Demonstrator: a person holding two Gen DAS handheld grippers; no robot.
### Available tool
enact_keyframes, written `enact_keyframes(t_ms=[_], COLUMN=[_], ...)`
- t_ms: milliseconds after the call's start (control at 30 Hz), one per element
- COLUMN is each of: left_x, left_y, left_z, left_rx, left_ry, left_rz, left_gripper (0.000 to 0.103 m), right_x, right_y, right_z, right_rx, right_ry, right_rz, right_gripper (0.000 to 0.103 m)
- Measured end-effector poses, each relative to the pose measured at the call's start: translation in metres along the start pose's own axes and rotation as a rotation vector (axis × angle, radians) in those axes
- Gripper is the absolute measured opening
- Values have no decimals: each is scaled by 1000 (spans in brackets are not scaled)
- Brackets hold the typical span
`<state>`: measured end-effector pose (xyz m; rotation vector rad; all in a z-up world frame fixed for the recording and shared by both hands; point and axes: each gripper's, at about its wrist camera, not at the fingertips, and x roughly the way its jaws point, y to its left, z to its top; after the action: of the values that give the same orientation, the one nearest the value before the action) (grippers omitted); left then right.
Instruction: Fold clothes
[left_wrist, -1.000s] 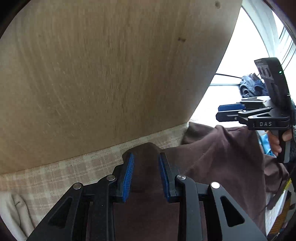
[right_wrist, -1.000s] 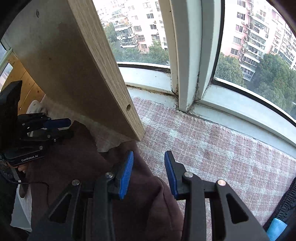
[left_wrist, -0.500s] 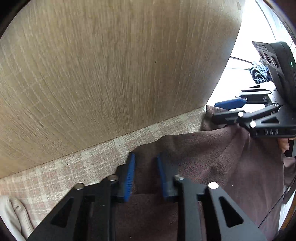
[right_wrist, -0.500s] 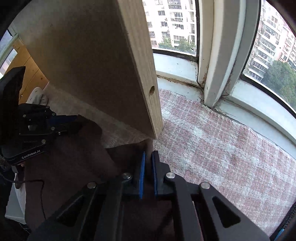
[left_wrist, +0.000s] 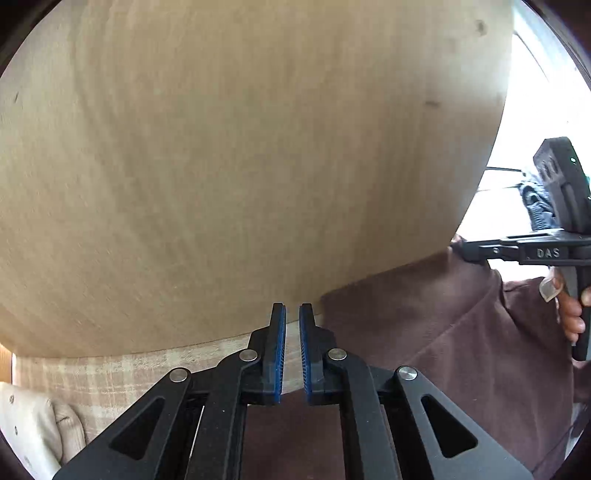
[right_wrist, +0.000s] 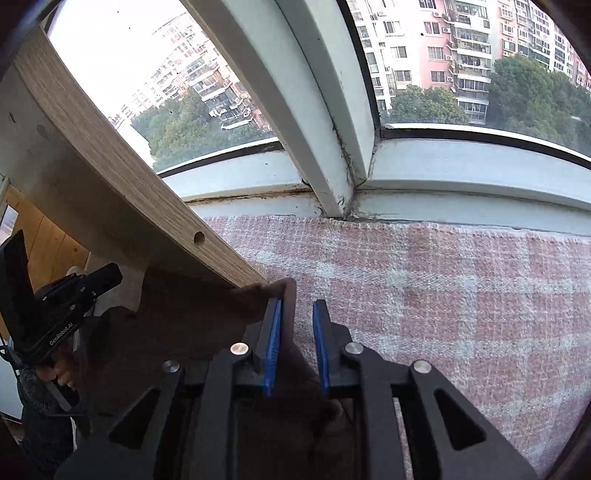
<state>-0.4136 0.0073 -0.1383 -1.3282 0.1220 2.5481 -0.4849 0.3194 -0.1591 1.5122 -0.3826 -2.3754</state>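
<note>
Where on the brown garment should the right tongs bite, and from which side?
Grip the raised corner of the brown garment, at its upper hem. It stands as a thin upright fold already between the right tongs, whose jaws have just been opening and do not pinch it. Come straight along the hem from the near side, keeping right of the wooden board, over the plaid cloth.

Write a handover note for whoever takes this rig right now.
Left gripper: shut; whether it pinches the brown garment is unclear.
Right gripper: jaws have just been opening, with the garment's edge between them, not clamped.
Garment: bunched on the plaid cloth against the wooden board.
Done: no finished fold visible.
Left: probably grasp the edges, then fold it flat.
</note>
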Motion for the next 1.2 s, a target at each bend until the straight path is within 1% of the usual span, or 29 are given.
enact_keyframes(t_ms=[33, 67, 100, 133, 167, 200, 233, 267, 333, 400, 433, 467, 500, 533, 633, 733, 800, 867, 933, 1000, 1100, 1200], left_x=[-6, -19, -36, -58, -81, -106, -129, -148, -180, -207, -216, -225, -232, -240, -251, -248, -244, -239, -238, -244, -257, -270], left_y=[6, 13, 20, 27, 34, 42, 52, 67, 85, 107, 118, 129, 138, 146, 161, 162, 160, 156, 150, 145, 136, 126], left_z=[-2, -4, -7, -11, -16, -24, -31, -34, -47, -68, -82, -97, -117, -136, -198, -252, -283, -312, -335, -351, -369, -387], left_rx=[-20, -37, -43, -38, -29, -20, -11, -2, -1, -9, -20, -34, -60, -88, -172, -236, -278, -318, -345, -369, -420, -476], left_ry=[4, -4, -19, -34, -50, -66, -80, -82, -65, -31, -7, 19, 47, 74, 140, 194, 226, 254, 271, 272, 251, 224], left_rz=[-13, -39, -49, -46, -34, -19, -1, 24, 81, 150, 178, 201, 213, 219, 227, 215, 189, 155, 121, 114, 93, 65], left_gripper=[8, 9, 10, 11, 17, 20, 27, 30, 30, 33, 37, 40, 40, 40, 40, 40, 40, 40, 40, 40, 40, 40], right_x=[-11, -23, -34, -48, -59, -65, -70, -69, -69, -63, -60, -54, -47, -41, -19, 5, 12, 12, 9, -2, -23, -45], right_y=[2, 4, 6, 13, 22, 33, 44, 57, 85, 104, 113, 123, 132, 141, 163, 173, 176, 181, 192, 204, 219, 231], right_z=[-1, -1, -2, -6, -10, -13, -17, -28, -48, -65, -73, -80, -87, -94, -118, -137, -148, -159, -171, -182, -203, -224], right_rx=[-8, -17, -29, -62, -105, -156, -206, -248, -330, -367, -384, -394, -404, -414, -455, -482, -466, -444, -457, -476, -482, -495], right_ry=[-29, -57, -87, -120, -134, -120, -105, -81, -35, 10, 32, 54, 75, 97, 162, 222, 258, 287, 299, 289, 284, 273], right_rz=[-8, -17, -26, -41, -36, -19, -2, 11, 37, 80, 100, 114, 127, 137, 101, 50, 34, 59, 63, 61, 88, 100], right_gripper=[25, 25, 25, 25, 25, 25, 25, 25, 25, 25, 25, 25, 25, 25, 25, 25, 25, 25, 25, 25, 25, 30])
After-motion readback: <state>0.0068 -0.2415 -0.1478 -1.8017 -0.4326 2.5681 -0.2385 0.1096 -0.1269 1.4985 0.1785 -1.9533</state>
